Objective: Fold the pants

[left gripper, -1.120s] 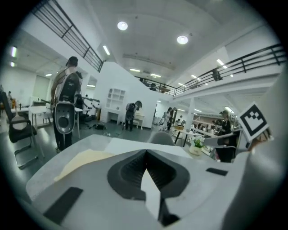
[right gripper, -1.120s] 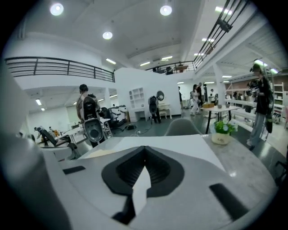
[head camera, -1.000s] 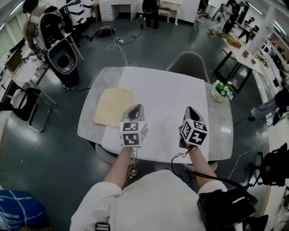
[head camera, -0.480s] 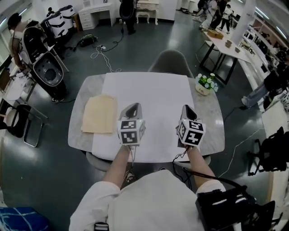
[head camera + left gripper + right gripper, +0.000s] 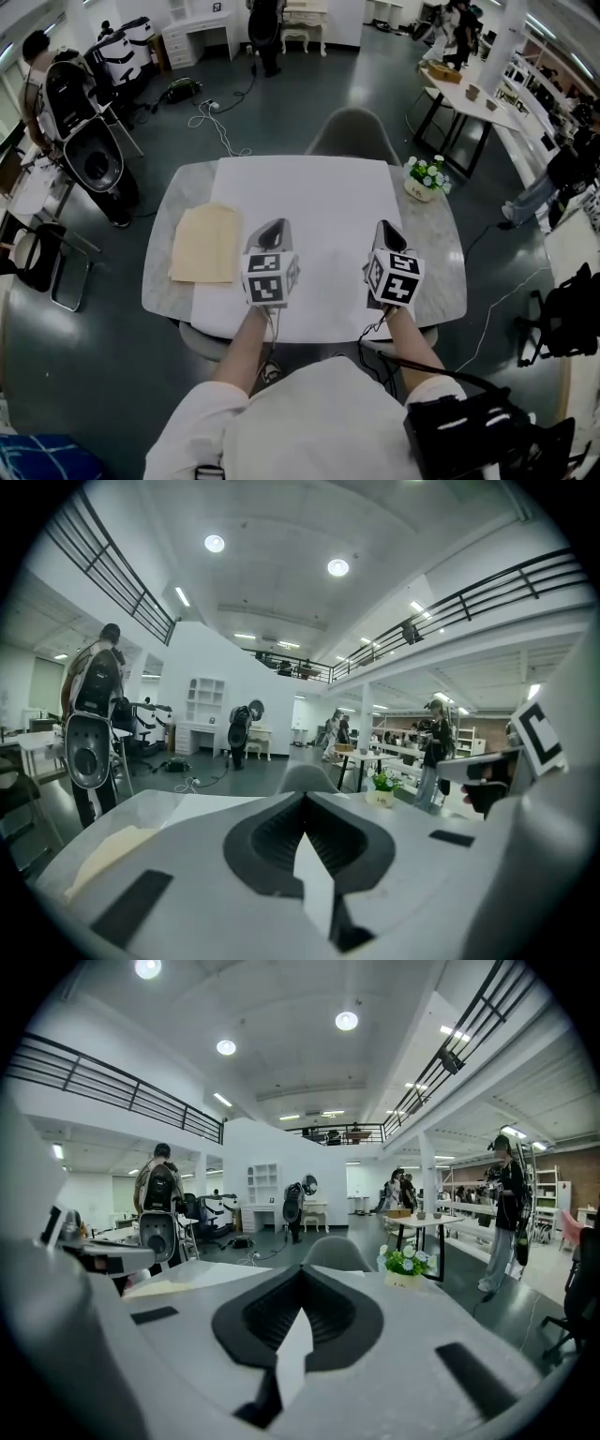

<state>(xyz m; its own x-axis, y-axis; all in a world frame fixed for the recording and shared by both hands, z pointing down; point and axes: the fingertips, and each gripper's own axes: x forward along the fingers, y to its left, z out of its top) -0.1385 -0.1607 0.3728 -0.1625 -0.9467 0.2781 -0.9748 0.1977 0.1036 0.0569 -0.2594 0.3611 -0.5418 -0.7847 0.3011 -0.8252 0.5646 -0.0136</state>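
We hold the left gripper point(image 5: 273, 228) and right gripper point(image 5: 385, 228) over the table point(image 5: 445, 272), jaws pressed together, empty; the tan pants point(image 5: 208, 244) lie folded at nine o'clock.

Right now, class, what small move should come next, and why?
Probably open the left tool and swing it toward the tan pants: both it and the right tool are shut and empty, and the pants lie apart, to its left.

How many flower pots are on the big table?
1. The flower pot sits near the far right edge of the table, just off the white sheet. No other pot shows, and none seems hidden.
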